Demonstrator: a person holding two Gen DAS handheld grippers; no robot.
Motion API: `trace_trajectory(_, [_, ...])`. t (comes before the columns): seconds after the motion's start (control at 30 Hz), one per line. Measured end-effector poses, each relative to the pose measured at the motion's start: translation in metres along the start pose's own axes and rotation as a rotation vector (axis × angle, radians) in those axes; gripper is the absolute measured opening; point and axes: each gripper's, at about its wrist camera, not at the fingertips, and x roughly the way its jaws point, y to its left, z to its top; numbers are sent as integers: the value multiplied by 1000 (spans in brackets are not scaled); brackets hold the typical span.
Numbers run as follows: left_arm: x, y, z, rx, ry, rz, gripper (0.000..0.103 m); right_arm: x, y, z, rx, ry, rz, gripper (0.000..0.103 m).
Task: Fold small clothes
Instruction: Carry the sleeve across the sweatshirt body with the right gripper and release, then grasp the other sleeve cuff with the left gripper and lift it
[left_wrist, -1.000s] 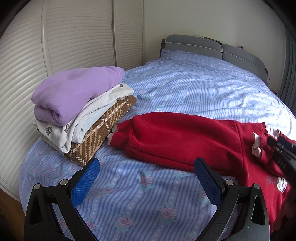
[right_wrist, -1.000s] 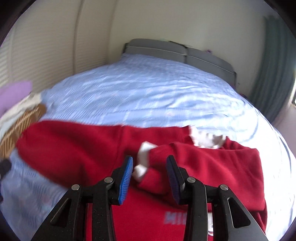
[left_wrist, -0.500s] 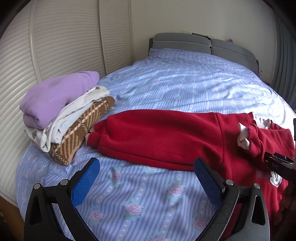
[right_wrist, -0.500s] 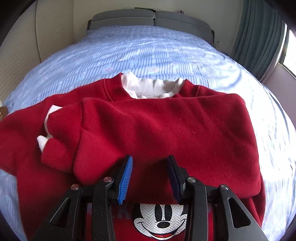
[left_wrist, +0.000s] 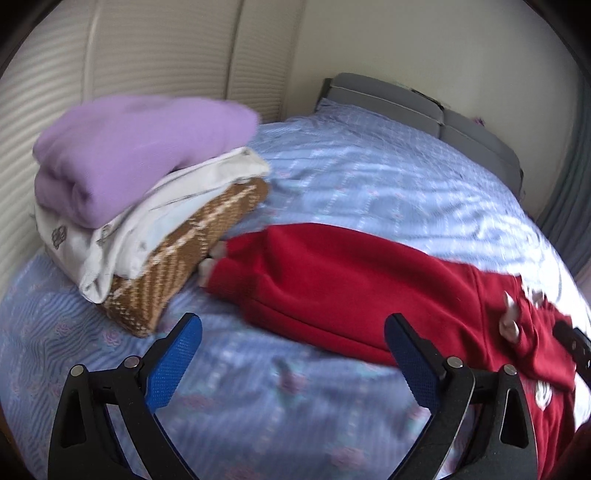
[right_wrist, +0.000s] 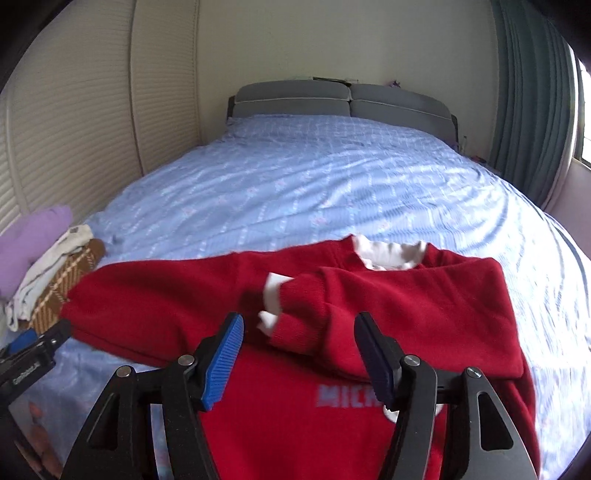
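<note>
A small red sweater with a white collar and a printed front lies flat on the blue bed sheet. Its right sleeve is folded across the chest. Its left sleeve stretches out towards the pile of folded clothes. My left gripper is open and empty, low over the sheet in front of that sleeve. My right gripper is open and empty above the sweater's front. The left gripper also shows at the left edge of the right wrist view.
A pile of folded clothes, purple on white on brown plaid, sits at the bed's left edge beside the louvered wardrobe doors. A grey headboard is at the far end. Teal curtains hang on the right.
My right gripper has opened wider and pulled back from the sweater. My left gripper has swung left and closer to the stretched sleeve and the pile, still open.
</note>
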Motion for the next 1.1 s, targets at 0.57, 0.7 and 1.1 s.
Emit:
trace_trajectory(0.57, [58, 55, 2, -242, 25, 4, 80, -6, 78, 7, -59, -35, 92, 63])
trace_trajectory(0.7, [64, 57, 2, -258, 17, -3, 80, 0, 69, 6, -29, -15, 90, 63])
trace_trajectory(1.1, [60, 36, 7, -170, -17, -17, 32, -4, 52, -10, 21, 23, 97, 63])
